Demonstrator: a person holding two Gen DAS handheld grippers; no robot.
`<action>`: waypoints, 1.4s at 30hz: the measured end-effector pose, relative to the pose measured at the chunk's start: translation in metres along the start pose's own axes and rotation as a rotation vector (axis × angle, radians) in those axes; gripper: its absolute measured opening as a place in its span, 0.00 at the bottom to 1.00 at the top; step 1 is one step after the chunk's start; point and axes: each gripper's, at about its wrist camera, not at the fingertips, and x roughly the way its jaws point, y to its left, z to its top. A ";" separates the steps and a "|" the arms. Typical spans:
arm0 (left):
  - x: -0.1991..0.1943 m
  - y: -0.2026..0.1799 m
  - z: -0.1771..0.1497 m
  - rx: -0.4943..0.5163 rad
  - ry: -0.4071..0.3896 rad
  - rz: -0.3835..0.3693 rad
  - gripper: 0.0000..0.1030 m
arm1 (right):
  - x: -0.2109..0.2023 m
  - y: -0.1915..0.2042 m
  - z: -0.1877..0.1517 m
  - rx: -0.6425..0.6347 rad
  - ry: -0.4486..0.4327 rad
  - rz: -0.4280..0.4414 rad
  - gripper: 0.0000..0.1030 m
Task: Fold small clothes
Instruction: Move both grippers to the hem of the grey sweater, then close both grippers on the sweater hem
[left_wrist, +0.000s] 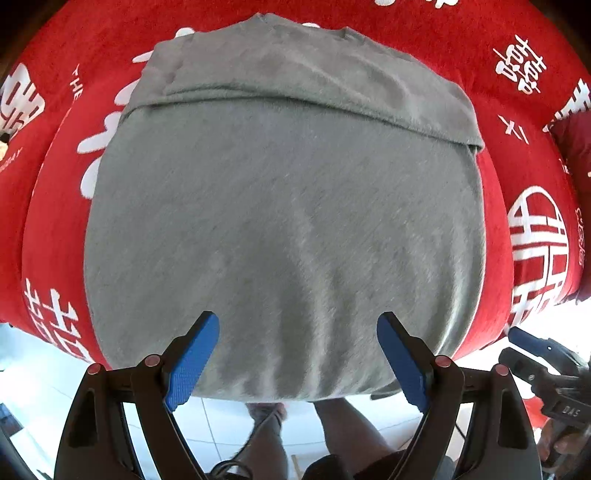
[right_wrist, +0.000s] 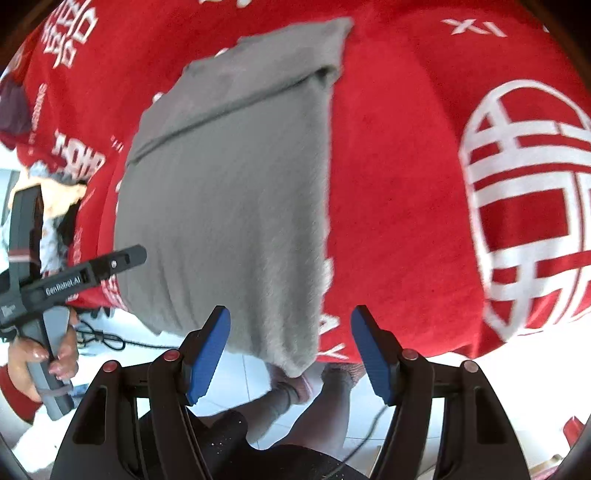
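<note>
Red cloth (left_wrist: 55, 229) with white characters is covering the table above white floor tiles (left_wrist: 37, 384); a folded grey garment (left_wrist: 280, 229) is lying on it. Left gripper (left_wrist: 298, 354) and right gripper (right_wrist: 290, 349) are hovering spread, holding nothing.

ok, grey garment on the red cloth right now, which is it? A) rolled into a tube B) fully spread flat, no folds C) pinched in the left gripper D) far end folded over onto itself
D: the grey garment has a doubled layer with a clear fold edge across its far end, and it lies on the red cloth with the left gripper open above it.
</note>
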 end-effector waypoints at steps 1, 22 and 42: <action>0.003 0.006 -0.003 -0.001 -0.002 -0.005 0.86 | 0.007 0.002 -0.004 -0.003 0.012 0.006 0.69; 0.065 0.178 -0.094 -0.077 0.052 -0.190 0.86 | 0.125 -0.013 -0.062 -0.040 0.186 0.143 0.71; 0.092 0.167 -0.107 -0.218 0.099 -0.290 0.48 | 0.141 -0.016 -0.059 0.175 0.209 0.336 0.23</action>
